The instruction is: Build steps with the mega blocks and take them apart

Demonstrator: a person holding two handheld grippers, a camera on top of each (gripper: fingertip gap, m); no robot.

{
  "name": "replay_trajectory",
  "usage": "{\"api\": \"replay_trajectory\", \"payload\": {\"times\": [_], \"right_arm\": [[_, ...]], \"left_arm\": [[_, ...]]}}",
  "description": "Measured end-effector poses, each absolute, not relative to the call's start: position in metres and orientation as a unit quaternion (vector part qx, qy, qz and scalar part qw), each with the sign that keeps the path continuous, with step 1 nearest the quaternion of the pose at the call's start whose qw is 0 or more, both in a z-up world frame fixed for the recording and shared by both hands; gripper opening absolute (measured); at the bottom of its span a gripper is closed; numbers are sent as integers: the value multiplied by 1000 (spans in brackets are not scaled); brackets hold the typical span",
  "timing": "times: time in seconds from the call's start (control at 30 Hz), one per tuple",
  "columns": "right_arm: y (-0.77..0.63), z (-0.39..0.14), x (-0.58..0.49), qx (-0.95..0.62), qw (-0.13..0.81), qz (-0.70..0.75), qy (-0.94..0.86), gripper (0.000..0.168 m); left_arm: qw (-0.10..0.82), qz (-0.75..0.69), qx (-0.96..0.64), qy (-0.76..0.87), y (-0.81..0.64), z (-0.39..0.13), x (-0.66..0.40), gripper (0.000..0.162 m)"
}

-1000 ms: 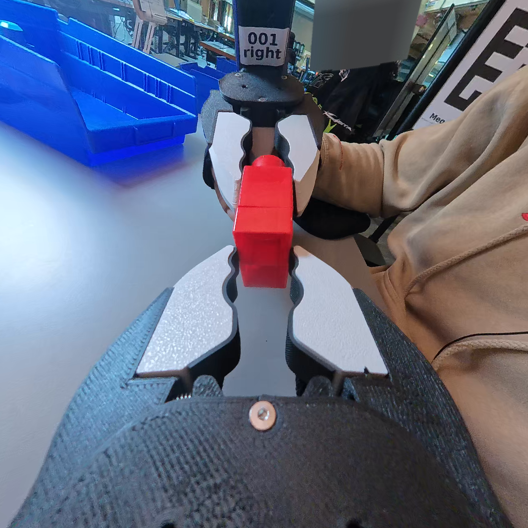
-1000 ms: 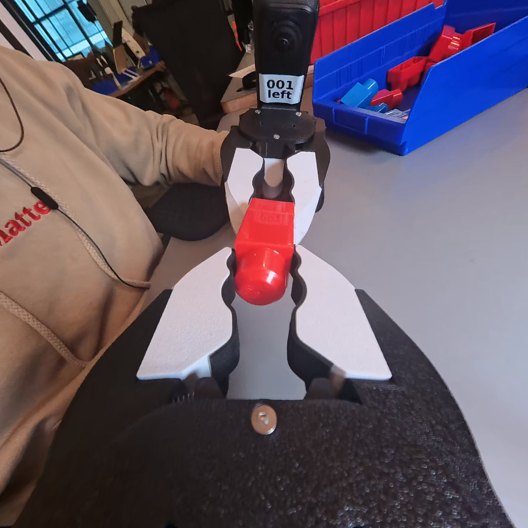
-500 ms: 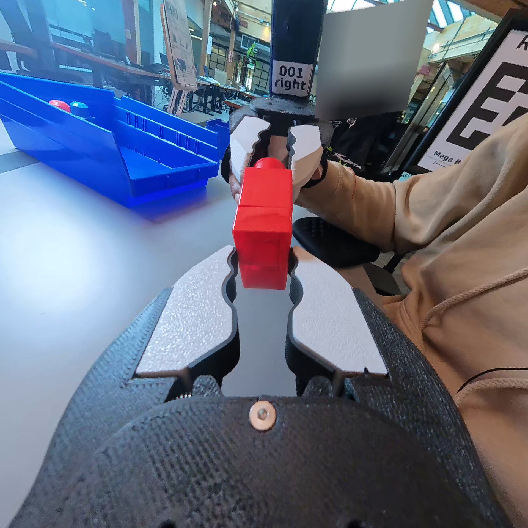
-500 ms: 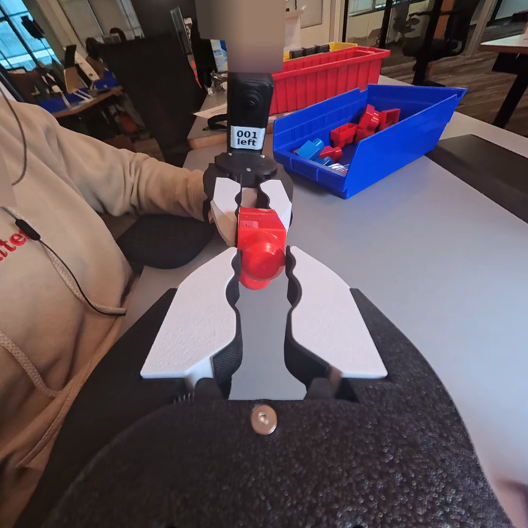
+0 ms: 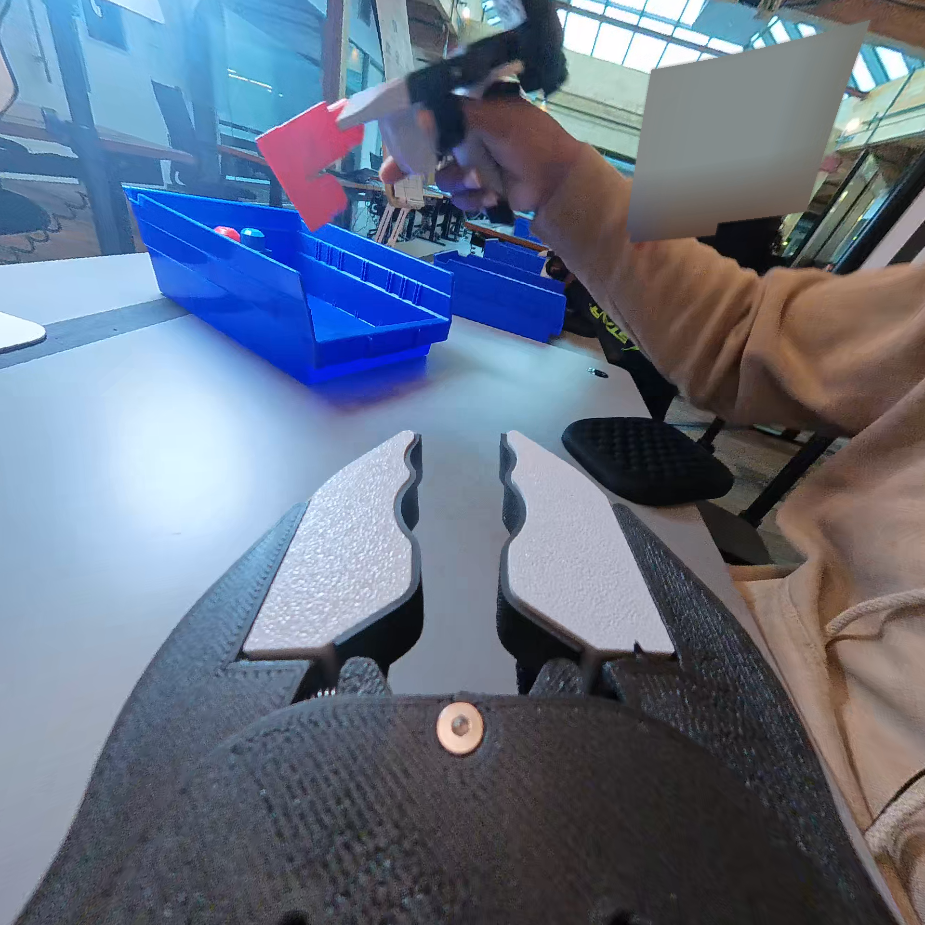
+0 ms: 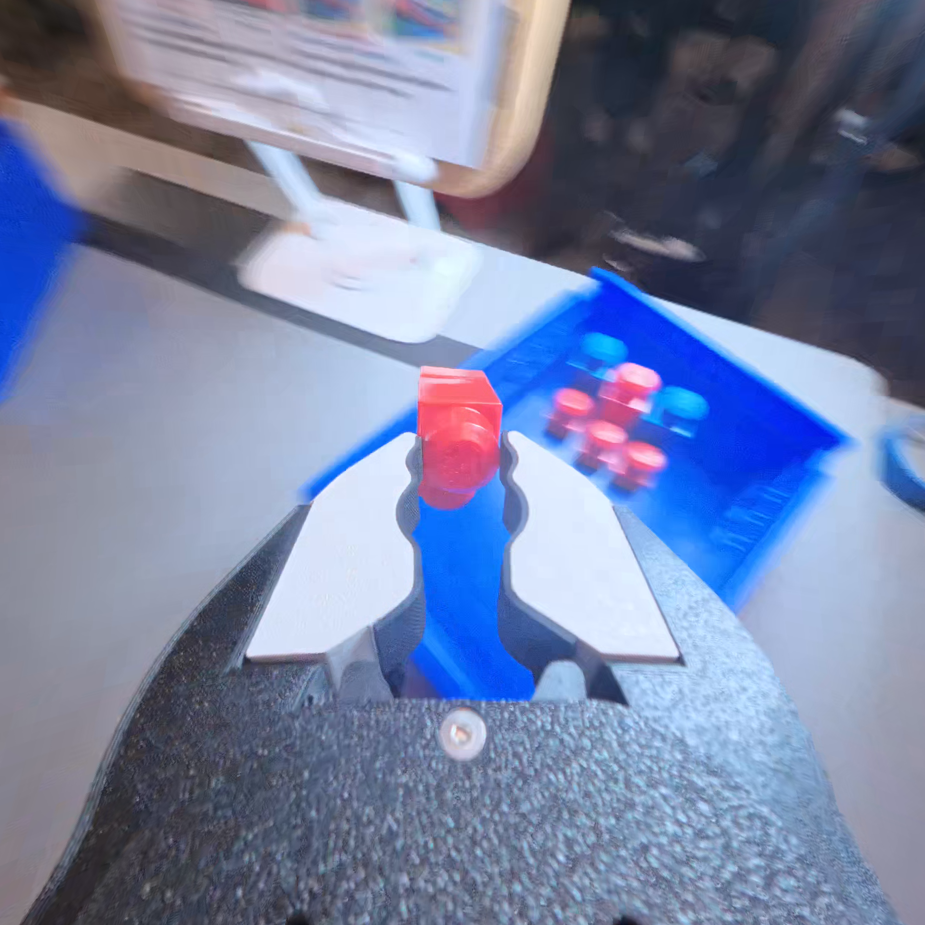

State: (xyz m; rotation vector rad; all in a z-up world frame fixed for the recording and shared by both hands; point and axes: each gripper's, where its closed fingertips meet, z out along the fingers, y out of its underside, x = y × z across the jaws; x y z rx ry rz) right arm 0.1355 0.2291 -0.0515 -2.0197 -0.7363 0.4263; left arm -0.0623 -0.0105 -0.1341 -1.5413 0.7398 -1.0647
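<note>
Above the blue bin, right hand-held gripper clamps red stepped blocks. Left hand-held gripper empty, jaws parted, over grey worktop.

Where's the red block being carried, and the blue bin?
red block [image 6: 458, 430], right wrist view, on its front face.
blue bin [image 5: 250, 295], left wrist view, on its long side wall.

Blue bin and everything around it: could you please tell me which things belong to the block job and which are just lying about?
Belongs to the job:
- red block piece, held in the right gripper
- blue bin, red and blue blocks inside
- left gripper, open, holding nothing

Just lying about:
- second blue bin behind
- black padded armrest
- white stand base
</note>
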Motion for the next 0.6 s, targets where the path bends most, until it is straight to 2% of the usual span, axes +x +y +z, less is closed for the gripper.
{"api": "replay_trajectory", "payload": {"times": [0.1,0.3,0.5,0.6], "right_arm": [[307,-77,209,-889,405,52,-207,30],[371,-142,271,-952,289,-28,-97,30],[395,-169,263,-960,268,-36,-75,30],[406,-158,262,-949,299,-45,-84,36]], "left_arm": [[530,-429,-653,329,-12,-142,-58,29],[530,-413,-661,336,-9,-150,-60,28],[521,-409,-668,340,-6,-159,-61,27],[517,-410,-671,337,-4,-163,-61,27]]}}
